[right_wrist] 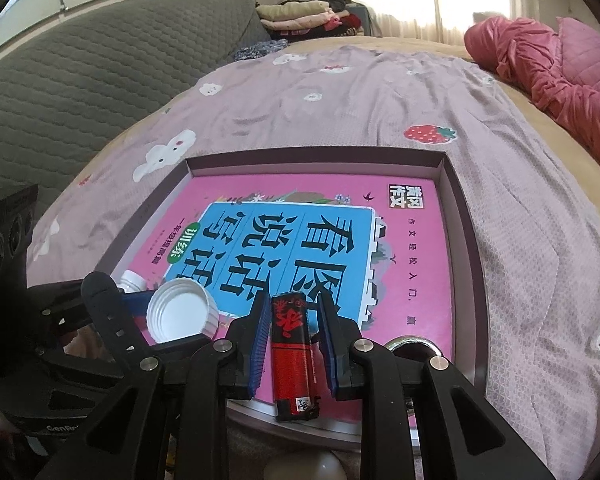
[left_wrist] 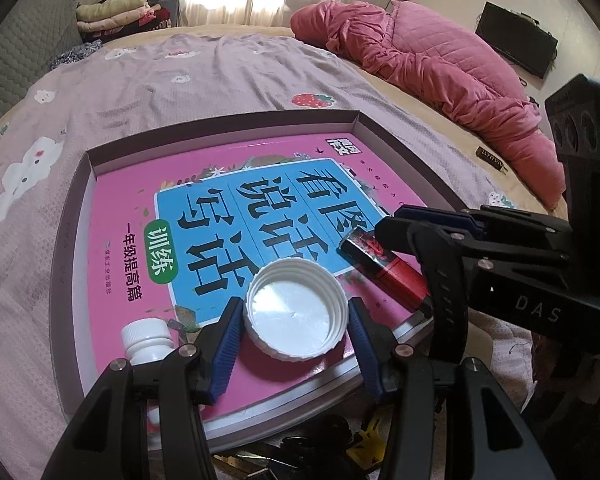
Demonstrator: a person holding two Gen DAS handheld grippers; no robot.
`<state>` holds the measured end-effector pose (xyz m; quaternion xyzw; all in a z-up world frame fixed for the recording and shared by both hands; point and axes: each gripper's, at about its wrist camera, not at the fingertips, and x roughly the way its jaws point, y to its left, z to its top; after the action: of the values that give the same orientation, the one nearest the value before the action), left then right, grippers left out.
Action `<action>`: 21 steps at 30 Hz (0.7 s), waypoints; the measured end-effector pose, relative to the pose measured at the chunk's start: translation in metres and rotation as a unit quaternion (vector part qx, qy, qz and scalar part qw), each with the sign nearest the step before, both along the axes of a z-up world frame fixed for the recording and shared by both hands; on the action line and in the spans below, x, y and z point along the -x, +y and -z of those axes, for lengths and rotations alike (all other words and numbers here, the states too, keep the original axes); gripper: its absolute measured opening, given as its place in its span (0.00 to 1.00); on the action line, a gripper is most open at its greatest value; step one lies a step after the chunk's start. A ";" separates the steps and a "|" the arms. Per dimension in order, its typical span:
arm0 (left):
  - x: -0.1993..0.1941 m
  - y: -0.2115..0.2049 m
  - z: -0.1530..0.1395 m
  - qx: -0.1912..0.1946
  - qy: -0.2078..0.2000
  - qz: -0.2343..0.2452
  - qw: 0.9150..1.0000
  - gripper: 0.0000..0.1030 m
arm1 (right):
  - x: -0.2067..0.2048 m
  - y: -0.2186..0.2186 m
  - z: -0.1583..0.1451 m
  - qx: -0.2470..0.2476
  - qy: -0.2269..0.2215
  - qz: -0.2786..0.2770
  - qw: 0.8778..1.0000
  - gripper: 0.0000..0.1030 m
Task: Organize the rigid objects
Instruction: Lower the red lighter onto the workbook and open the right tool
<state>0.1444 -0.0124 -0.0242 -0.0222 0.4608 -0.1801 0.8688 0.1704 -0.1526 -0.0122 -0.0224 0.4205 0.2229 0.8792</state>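
A wide white screw lid (left_wrist: 296, 314) sits open side up between the blue pads of my left gripper (left_wrist: 296, 320), which is shut on it just above a pink book (left_wrist: 140, 216). In the right wrist view the lid (right_wrist: 182, 312) looks tilted. My right gripper (right_wrist: 294, 312) is shut on a red and black lighter (right_wrist: 292, 356), held lengthwise over the book's near edge. The lighter (left_wrist: 384, 264) and the right gripper (left_wrist: 390, 226) also show in the left wrist view. A small white capped bottle (left_wrist: 146, 338) stands at the book's near left corner.
The book lies in a shallow brown tray (left_wrist: 220, 124) on a mauve bedspread (left_wrist: 180, 80). A metal ring (right_wrist: 412, 344) rests by the tray's near right side. Keys (left_wrist: 260, 464) and a yellow item (left_wrist: 370, 444) lie below the tray. A pink quilt (left_wrist: 440, 64) is heaped at the far right.
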 end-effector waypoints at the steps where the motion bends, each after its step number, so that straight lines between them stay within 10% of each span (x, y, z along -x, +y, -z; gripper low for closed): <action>1: 0.000 -0.001 0.000 -0.006 -0.002 0.000 1.000 0.50 | 0.000 0.000 0.000 0.000 0.001 0.000 1.000 0.23; 21: 0.000 -0.001 0.000 -0.022 -0.008 -0.007 1.000 0.50 | -0.002 -0.002 0.001 -0.002 0.004 0.005 1.000 0.24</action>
<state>0.1440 -0.0132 -0.0244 -0.0048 0.4578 -0.1637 0.8738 0.1720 -0.1545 -0.0128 -0.0176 0.4240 0.2195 0.8785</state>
